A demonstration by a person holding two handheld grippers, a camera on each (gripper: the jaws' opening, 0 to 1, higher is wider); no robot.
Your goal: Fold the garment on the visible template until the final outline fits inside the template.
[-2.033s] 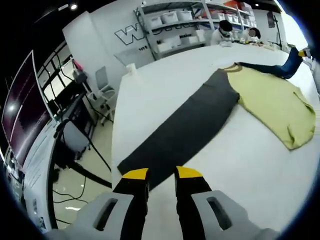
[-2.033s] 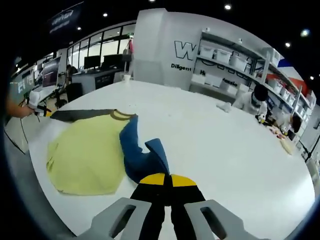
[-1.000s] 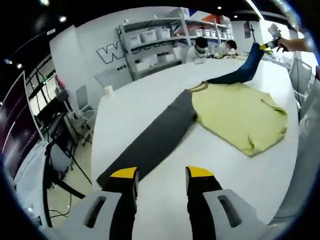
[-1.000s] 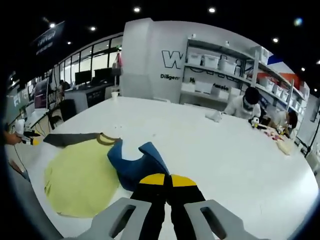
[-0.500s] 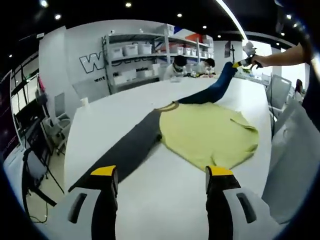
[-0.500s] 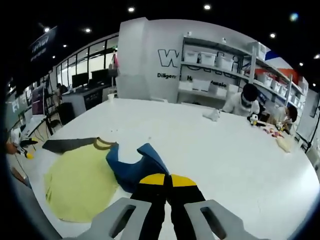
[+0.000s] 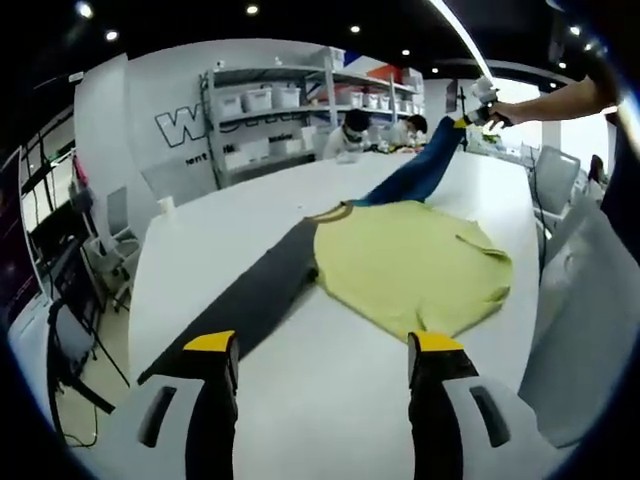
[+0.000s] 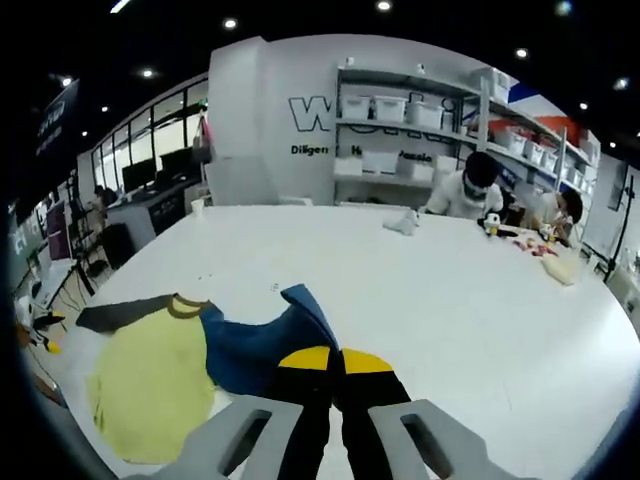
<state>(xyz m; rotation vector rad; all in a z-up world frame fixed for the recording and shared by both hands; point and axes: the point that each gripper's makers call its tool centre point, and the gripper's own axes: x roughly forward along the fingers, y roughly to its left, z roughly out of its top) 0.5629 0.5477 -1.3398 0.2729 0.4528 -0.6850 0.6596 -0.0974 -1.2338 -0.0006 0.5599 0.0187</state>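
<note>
Two grippers: the right gripper [image 8: 322, 358] is clamped on the garment's blue sleeve [image 7: 415, 172], lifted toward one o'clock; the left gripper [image 7: 325, 346] (jaws wide, empty) faces the garment [image 7: 405, 262] lying at twelve on the table [image 7: 300, 400].

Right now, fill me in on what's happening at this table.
A person holding two tools is folding a colour-block garment on a big white table. The right tool is shut on the blue sleeve and holds it lifted off the table. The left tool is open and holds nothing, hovering near the end of the dark grey sleeve, which lies stretched out flat. The yellow body lies spread on the table. Other people sit at the far side.
</note>
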